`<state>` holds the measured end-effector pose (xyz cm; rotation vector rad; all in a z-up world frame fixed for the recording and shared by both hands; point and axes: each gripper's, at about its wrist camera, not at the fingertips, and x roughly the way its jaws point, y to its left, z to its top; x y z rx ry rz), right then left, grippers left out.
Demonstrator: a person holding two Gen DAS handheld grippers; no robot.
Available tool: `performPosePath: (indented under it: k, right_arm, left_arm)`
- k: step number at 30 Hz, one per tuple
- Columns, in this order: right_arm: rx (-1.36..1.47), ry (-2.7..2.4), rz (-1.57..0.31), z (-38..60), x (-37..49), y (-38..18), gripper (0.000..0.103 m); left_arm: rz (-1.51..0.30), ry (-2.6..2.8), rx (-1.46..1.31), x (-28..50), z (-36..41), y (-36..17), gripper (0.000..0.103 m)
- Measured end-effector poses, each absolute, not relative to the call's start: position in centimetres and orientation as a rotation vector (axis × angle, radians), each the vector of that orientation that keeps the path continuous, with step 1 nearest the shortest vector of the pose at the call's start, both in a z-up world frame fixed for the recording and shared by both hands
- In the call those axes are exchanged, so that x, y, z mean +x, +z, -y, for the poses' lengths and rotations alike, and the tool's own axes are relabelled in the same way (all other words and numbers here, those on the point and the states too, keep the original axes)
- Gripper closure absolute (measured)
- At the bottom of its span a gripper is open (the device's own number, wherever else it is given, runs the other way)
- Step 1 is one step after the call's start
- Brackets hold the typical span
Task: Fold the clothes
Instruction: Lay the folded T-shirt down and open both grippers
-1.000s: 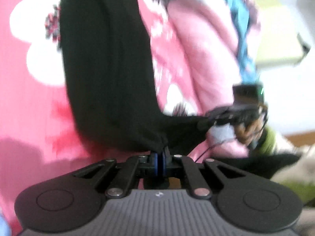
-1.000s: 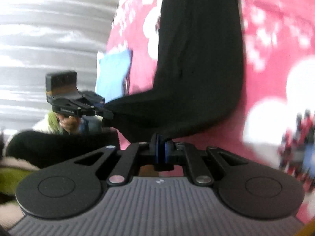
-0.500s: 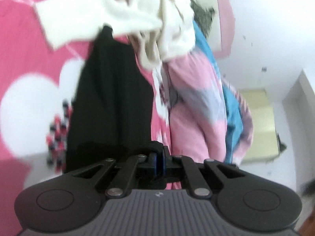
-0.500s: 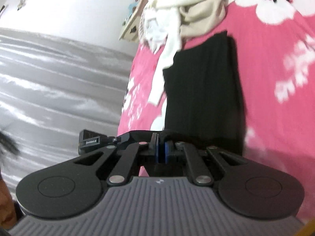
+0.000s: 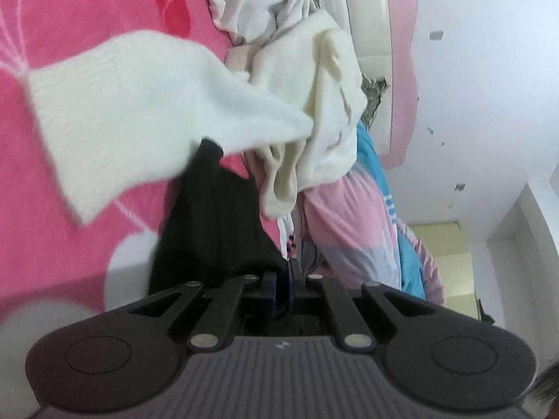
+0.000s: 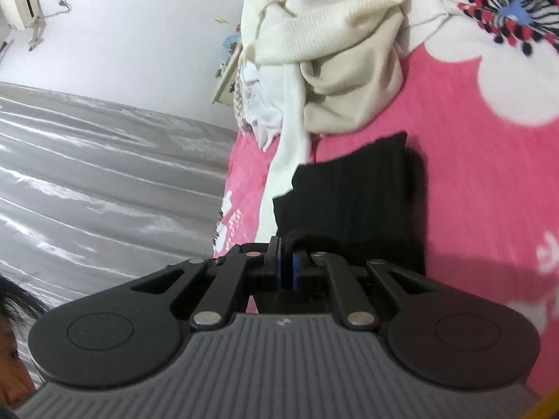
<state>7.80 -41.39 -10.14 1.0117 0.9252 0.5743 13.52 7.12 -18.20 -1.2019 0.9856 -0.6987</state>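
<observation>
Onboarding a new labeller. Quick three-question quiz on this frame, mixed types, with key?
1. True or false: both the left tool and the right tool are shut on the black garment.
2. What partly covers the black garment's far end? A) cream sweater sleeve B) blue towel C) grey pillow
3. Fill in: the garment lies on a ____ floral bedspread.

Key: 1 true; 2 A; 3 pink.
</observation>
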Motion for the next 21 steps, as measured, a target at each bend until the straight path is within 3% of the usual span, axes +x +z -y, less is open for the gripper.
performPosePath:
  k: [3, 5, 10, 12, 16, 21]
  right_arm:
    - [1.087, 0.590, -0.884, 42.1, 9.1, -11.9, 0.098]
    - [1.149, 0.599, -0.852, 42.7, 10.0, -13.4, 0.096]
    - [1.340, 0.548, -0.805, 44.2, 11.5, -17.5, 0.092]
    - [1.373, 0.523, -0.791, 44.7, 11.4, -18.2, 0.088]
    - [1.369, 0.515, -0.726, 45.4, 10.3, -17.8, 0.055]
    - [1.272, 0.489, -0.677, 46.1, 10.5, -15.8, 0.054]
  left_arm:
    - [-0.975, -0.700, -1.223, 14.7, -7.1, -18.9, 0.090]
    - [-0.952, -0.693, -1.232, 15.3, -7.2, -19.5, 0.075]
    - [-0.822, -0.642, -1.385, 15.2, -9.2, -21.1, 0.058]
    - [-0.789, -0.613, -1.398, 15.1, -9.9, -21.1, 0.056]
    - [-0.763, -0.610, -1.310, 14.5, -10.5, -19.4, 0.056]
    - [-0.779, -0.689, -0.978, 13.4, -7.9, -15.5, 0.056]
